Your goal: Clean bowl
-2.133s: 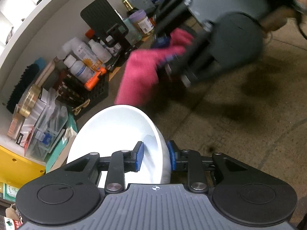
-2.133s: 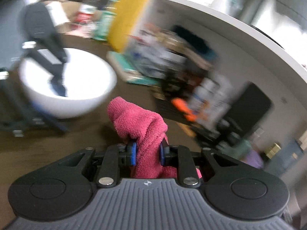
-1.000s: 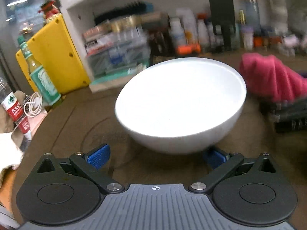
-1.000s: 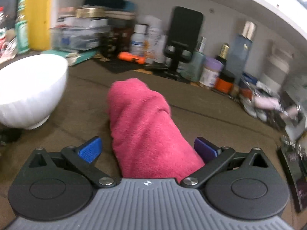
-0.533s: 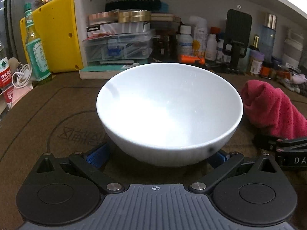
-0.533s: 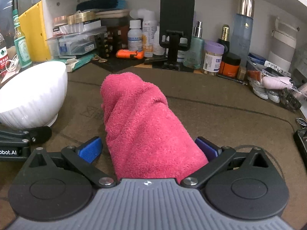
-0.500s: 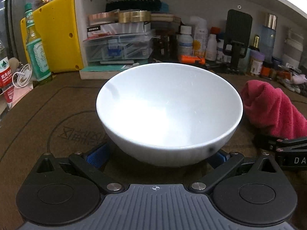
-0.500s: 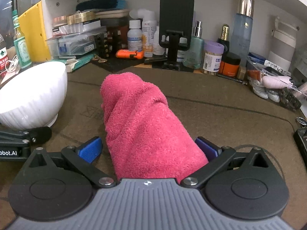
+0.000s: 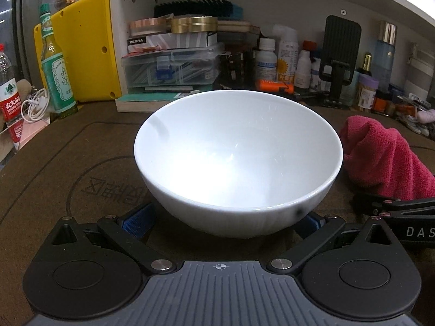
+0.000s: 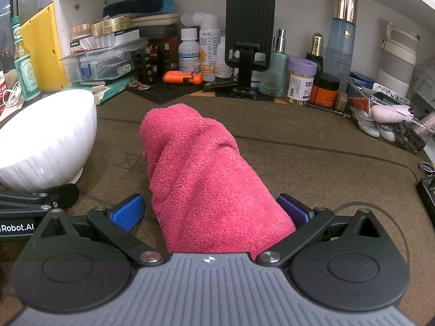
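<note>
Across the brown work mat (image 9: 54,146), below a crowded white shelf:

- Brown work mat: printed lines and a circle, carries every item below.
- White bowl (image 9: 238,160): upright on the mat, dead centre of the left wrist view; at 9 o'clock in the right wrist view. Interior looks spotless; one dark speck on the outer wall near 5 o'clock.
- Pink towel (image 10: 206,179): bunched roll lying on the mat at 3 o'clock of the bowl, close beside it.
- Left gripper (image 9: 225,221): jaws spread wide to either side of the bowl's base, gripping nothing.
- Right gripper (image 10: 209,213): jaws spread, towel lying loose between the blue pads.
- Risk, judged: a careless closure could pinch only the towel's top fold and drag it; a low squeeze on the bowl's curved base could skid it toward the bottles (image 10: 206,51) at 12 o'clock.
</note>
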